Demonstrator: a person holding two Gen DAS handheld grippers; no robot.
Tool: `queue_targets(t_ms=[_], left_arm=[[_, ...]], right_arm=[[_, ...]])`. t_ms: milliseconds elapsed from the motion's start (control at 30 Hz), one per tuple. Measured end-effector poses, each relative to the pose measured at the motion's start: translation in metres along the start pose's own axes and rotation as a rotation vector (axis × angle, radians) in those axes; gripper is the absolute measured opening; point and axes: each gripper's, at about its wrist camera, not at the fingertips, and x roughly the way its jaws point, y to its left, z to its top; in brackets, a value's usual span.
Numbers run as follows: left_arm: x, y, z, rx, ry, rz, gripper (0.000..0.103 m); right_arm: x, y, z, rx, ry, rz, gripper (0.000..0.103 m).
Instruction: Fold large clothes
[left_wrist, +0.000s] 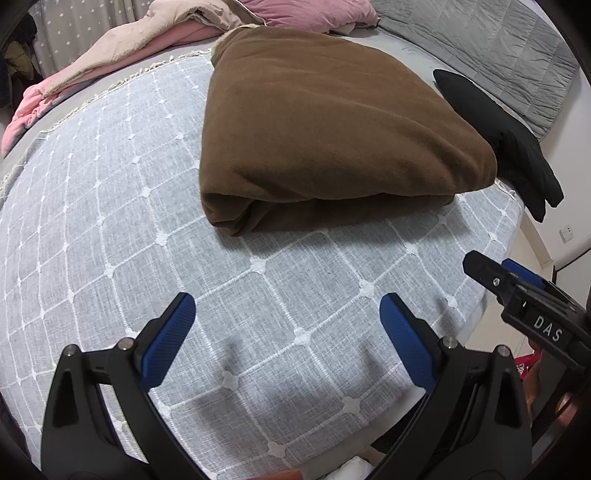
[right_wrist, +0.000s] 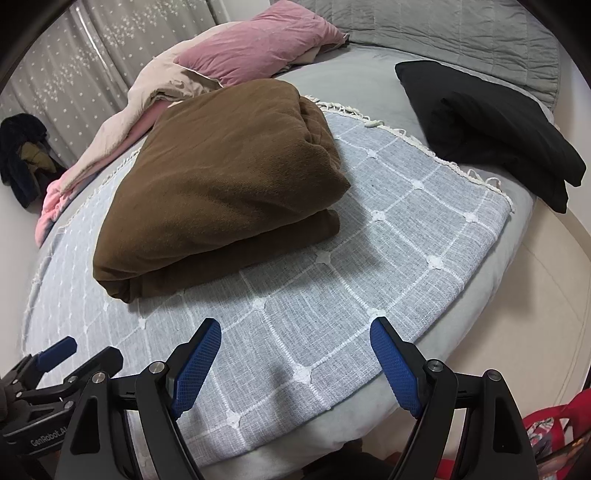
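Note:
A thick brown garment (left_wrist: 325, 129) lies folded into a bulky block on the grey checked bedcover (left_wrist: 110, 229); the right wrist view shows the brown garment (right_wrist: 221, 199) left of centre. My left gripper (left_wrist: 288, 314) hovers above the cover in front of the bundle, open, nothing between its blue pads. My right gripper (right_wrist: 295, 339) is open too, above the cover near the bed's front edge, empty. Each gripper shows in the other's view: the right gripper (left_wrist: 495, 273) at the right edge, the left gripper (right_wrist: 85, 350) at the lower left.
A folded black garment (right_wrist: 491, 129) lies at the bed's right edge. A pink pillow (right_wrist: 258, 44) and pink-beige bedding (left_wrist: 122, 48) are heaped at the back, with a grey quilted headboard (right_wrist: 461, 33) behind. Dark clothes (right_wrist: 22, 155) hang at the left. A red bag (right_wrist: 554, 432) sits on the floor.

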Motion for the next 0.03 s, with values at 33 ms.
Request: queue_targets(t_ms=[33], left_arm=[[0.0002, -0.0002, 0.0, 0.0, 0.003, -0.005, 0.1]], right_arm=[[-0.0003, -0.0004, 0.0, 0.001, 0.0, 0.001, 0.084]])
